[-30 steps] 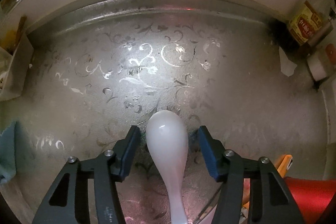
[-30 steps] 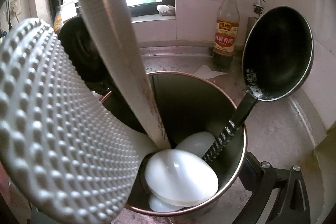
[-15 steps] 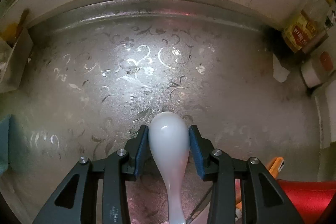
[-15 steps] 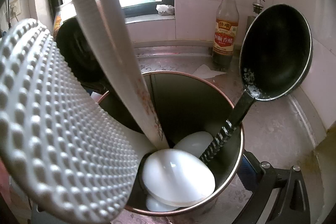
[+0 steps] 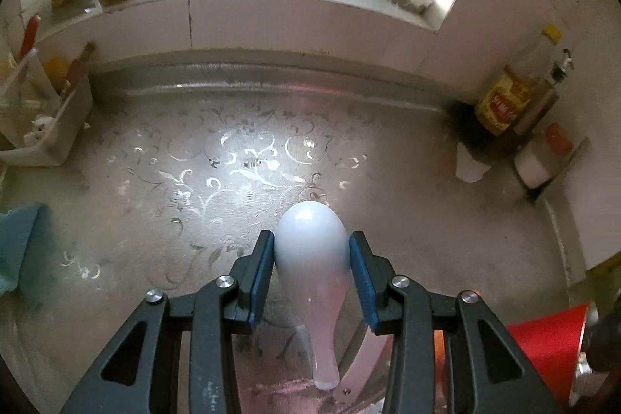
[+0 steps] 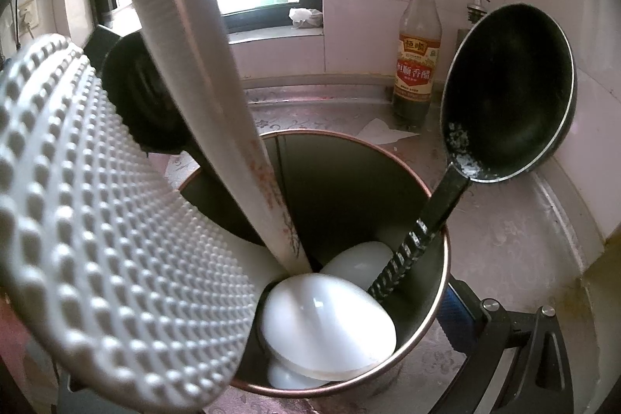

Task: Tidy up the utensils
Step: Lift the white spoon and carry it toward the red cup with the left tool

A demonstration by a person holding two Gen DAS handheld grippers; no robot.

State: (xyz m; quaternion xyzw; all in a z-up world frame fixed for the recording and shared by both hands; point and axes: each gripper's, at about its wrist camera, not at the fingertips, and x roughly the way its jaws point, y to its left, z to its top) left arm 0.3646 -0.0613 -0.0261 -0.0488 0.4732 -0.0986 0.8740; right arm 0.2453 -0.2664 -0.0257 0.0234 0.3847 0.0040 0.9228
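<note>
Right tool (image 6: pixel 388 355) mostly hidden behind holder (image 6: pixel 427 301)

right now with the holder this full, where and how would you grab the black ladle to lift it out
Probably the bare black handle just above the holder's rim, below the ladle bowl. Come from the right, the open counter side: the ladle leans out that way, clear of the white sticks and the bumpy white paddle crowding the left. The bowl looks too wide to pinch.

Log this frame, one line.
left gripper: shut on white spoon | utensil cup: spoons, ladle inside | right gripper: beside cup
</note>
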